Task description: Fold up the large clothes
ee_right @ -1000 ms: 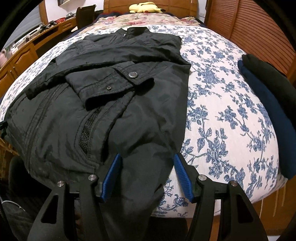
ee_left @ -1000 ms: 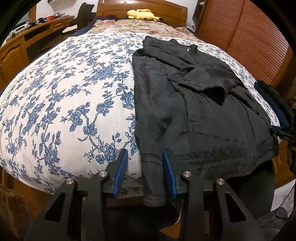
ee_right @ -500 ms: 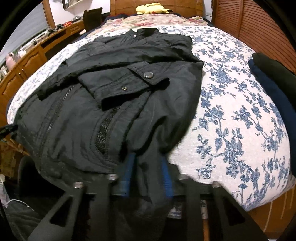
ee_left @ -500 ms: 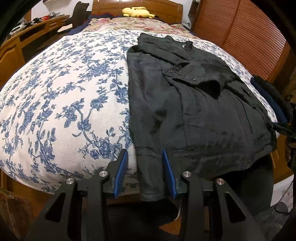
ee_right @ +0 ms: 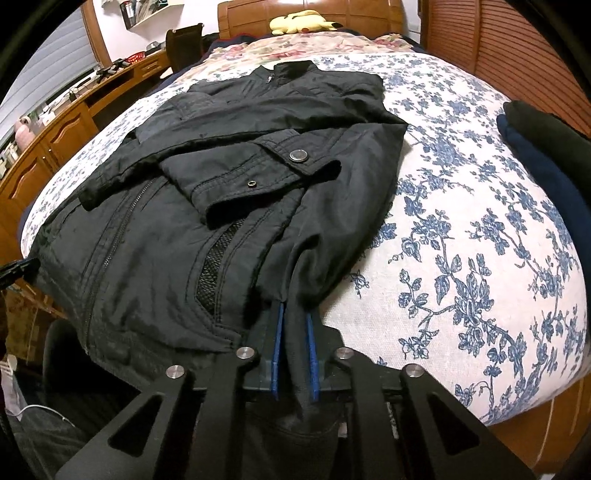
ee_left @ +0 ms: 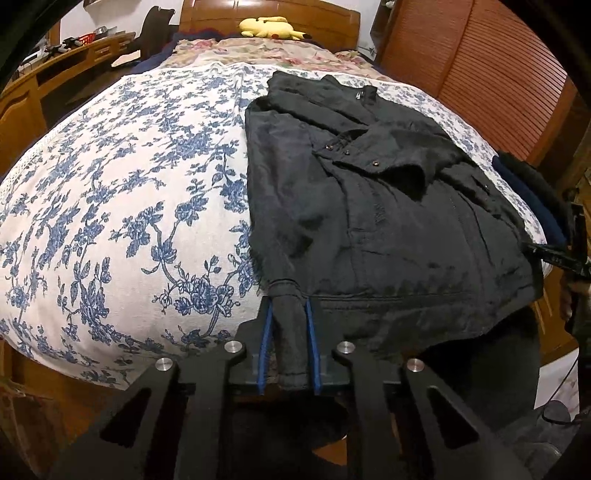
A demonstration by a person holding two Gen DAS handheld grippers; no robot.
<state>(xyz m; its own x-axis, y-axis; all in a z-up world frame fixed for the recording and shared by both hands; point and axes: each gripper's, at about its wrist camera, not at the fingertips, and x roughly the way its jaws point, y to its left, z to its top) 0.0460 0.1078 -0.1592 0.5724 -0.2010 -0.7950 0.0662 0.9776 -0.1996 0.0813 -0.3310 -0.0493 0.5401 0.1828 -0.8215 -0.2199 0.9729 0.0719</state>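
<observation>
One black jacket (ee_left: 369,206) lies flat on the bed (ee_left: 122,192), which has a blue-flowered white cover; collar toward the headboard, hem at the near edge and hanging a bit over it. Sleeves folded across the chest, two snap buttons visible on the cuff in the right view. Two tools. Left tool (ee_left: 289,343) closed on the jacket's near left hem corner, fabric pinched between its two blue pads. Right tool (ee_right: 295,350) closed on the near right hem corner (ee_right: 295,306), cloth bunched between its two blue pads. So the jacket sits straight ahead of both tools, spreading away from them up the bed. One yellow plush toy (ee_right: 301,21) by the headboard. One stack of dark folded clothes (ee_right: 546,155) on the bed's right edge, apart from the jacket. One wooden desk (ee_right: 74,110) runs along the left side.
</observation>
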